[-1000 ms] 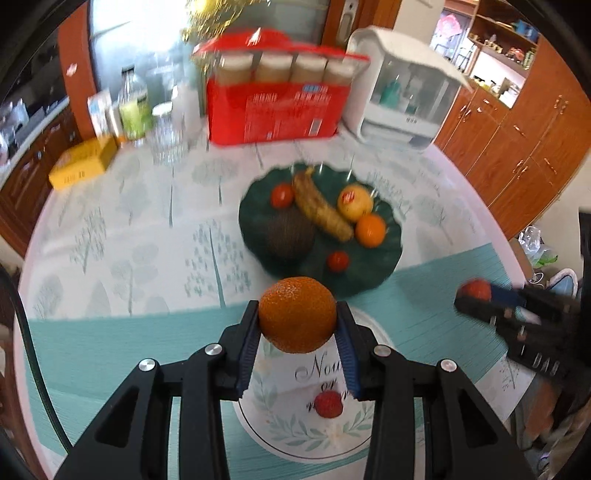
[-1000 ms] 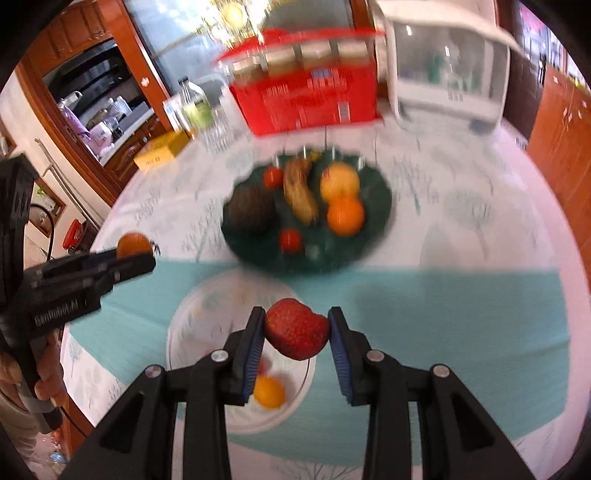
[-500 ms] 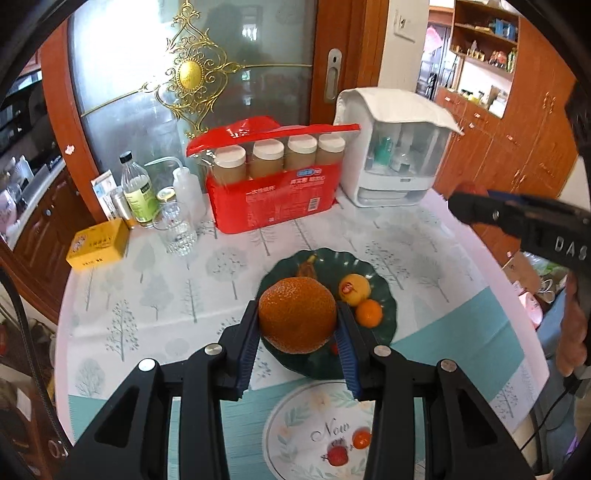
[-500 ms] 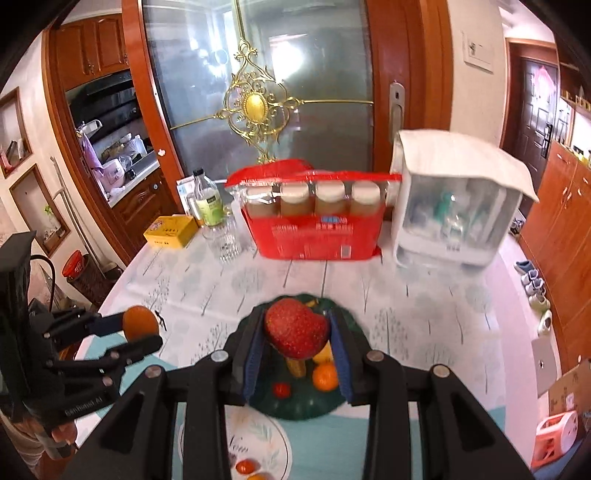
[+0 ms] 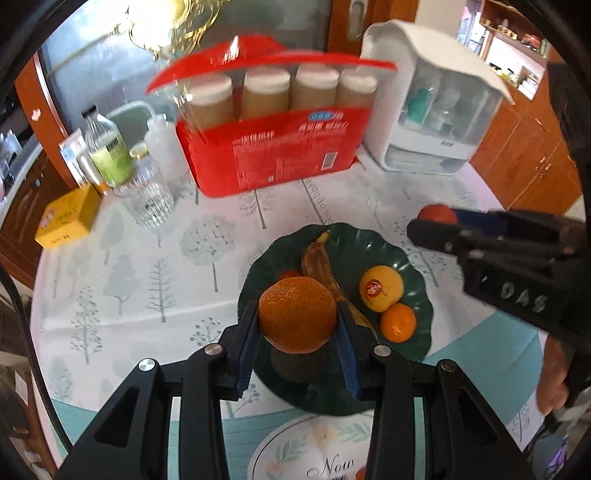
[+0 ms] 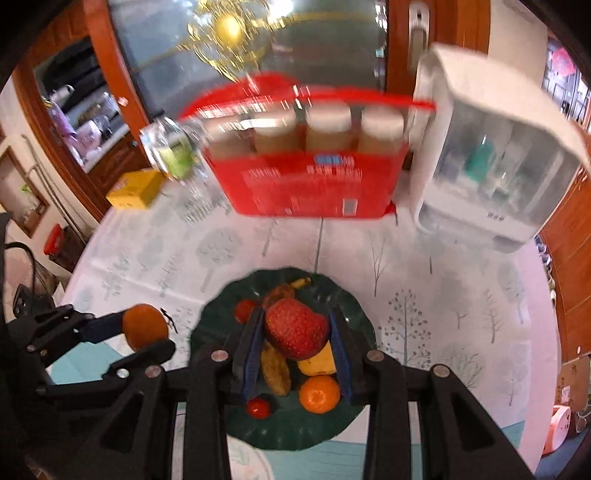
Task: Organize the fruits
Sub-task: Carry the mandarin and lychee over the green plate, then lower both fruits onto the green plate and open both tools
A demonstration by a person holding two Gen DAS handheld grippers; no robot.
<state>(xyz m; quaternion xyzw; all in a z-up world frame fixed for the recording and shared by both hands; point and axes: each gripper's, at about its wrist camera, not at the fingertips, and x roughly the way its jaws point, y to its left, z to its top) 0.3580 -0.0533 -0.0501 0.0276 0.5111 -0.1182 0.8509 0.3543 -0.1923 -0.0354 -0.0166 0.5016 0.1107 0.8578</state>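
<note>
A tree-print cloth covers the tabletop (image 5: 155, 266) amid wooden cabinets. Left gripper (image 5: 297, 334) jaws pinch a dimpled orange (image 5: 297, 319); right gripper (image 6: 295, 345) jaws pinch a red strawberry (image 6: 295, 328).

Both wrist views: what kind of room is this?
Most likely a home dining room or kitchen: a table with a tree-print cloth, a green plate of fruit, wooden cabinets along the wall, and a glass door with gold trim.

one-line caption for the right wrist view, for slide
Right gripper holds a strawberry above the green fruit plate; left gripper carries an orange.
</note>
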